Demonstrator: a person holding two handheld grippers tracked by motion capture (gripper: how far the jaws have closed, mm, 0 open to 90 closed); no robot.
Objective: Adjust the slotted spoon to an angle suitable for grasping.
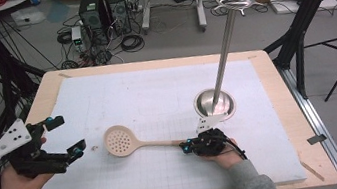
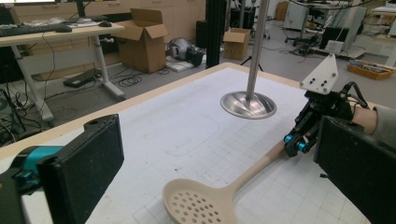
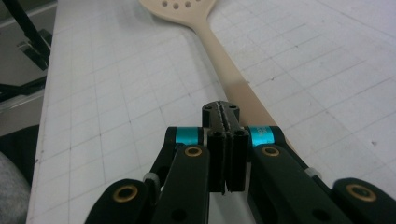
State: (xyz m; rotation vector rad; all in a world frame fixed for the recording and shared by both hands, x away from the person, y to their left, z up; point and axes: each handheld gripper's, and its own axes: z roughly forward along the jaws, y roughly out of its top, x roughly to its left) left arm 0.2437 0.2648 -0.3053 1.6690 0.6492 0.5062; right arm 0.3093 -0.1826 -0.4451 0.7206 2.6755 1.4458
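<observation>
1. Flat on the white mat [image 1: 147,97] lies the slotted spoon [image 1: 135,142], bowl pointing away from the metal stand base [image 1: 214,104], handle end just in front of that base.
2. Right gripper [image 1: 188,147] sits at the handle end, jaws pressed together; whether they pinch the handle, I cannot tell.
3. Left gripper [image 1: 70,137] hovers beyond the spoon's bowl, well apart from the base, jaws wide and empty.

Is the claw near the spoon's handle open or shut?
Shut. The right claw has its two jaws pressed flat together, with nothing between them, just above the slotted spoon handle.
</observation>
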